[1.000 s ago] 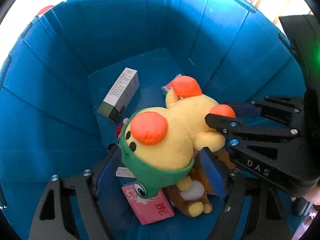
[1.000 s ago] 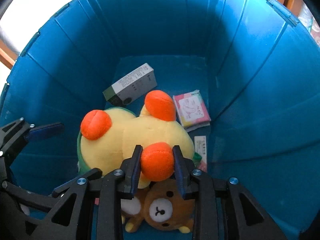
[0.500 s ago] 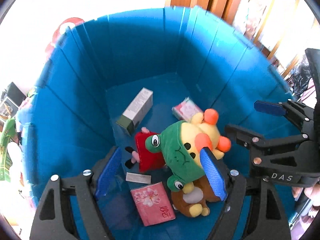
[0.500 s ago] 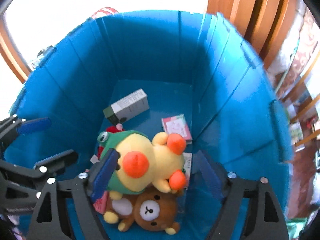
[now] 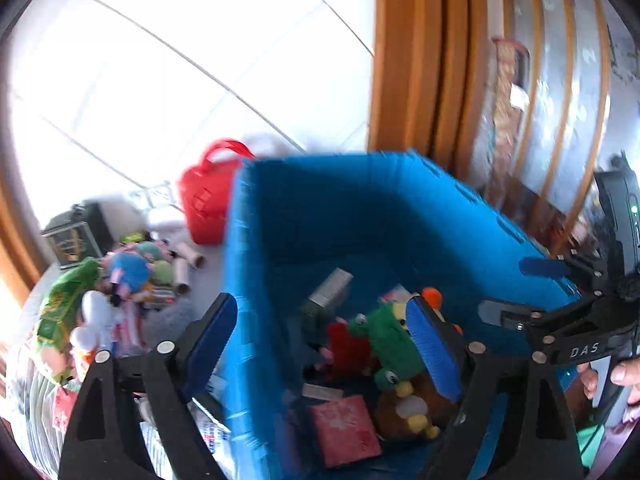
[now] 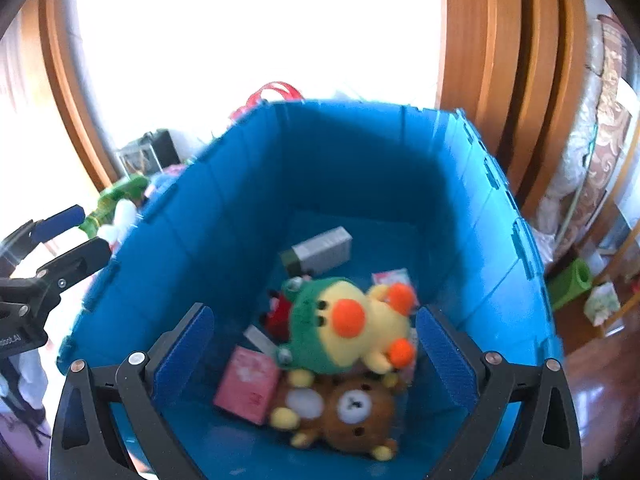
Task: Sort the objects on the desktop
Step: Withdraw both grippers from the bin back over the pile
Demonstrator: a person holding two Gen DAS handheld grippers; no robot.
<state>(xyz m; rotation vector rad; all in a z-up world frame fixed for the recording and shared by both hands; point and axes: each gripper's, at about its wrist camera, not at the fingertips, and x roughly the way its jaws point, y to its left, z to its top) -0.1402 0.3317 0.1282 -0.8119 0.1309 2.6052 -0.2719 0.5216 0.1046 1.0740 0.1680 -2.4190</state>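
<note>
A yellow plush duck in a green frog hood (image 6: 352, 320) (image 5: 392, 340) lies on a brown bear (image 6: 352, 412) at the bottom of the blue bin (image 6: 200, 240) (image 5: 280, 240). Around them lie a pink tissue pack (image 6: 248, 384), a grey-white box (image 6: 320, 250) and a red item (image 6: 278, 316). My right gripper (image 6: 314, 356) hangs above the bin, its jaws opening wide with nothing between them. My left gripper (image 5: 320, 344) straddles the bin's left wall from above, its jaws also opening and holding nothing. Each gripper shows at the edge of the other's view.
Left of the bin, the table holds a heap of soft toys (image 5: 128, 276), a green snack bag (image 5: 64, 308), cardboard tubes (image 5: 188, 264), a dark box (image 5: 76, 232) and a red bag (image 5: 208, 208). Wooden frames (image 5: 408, 80) stand behind. A green roll (image 6: 568, 284) lies far right.
The right gripper let go of the duck's orange foot and opened wide. The duck dropped onto the bear. Both grippers rose out of the bin, and the left view swung towards the table heap.
</note>
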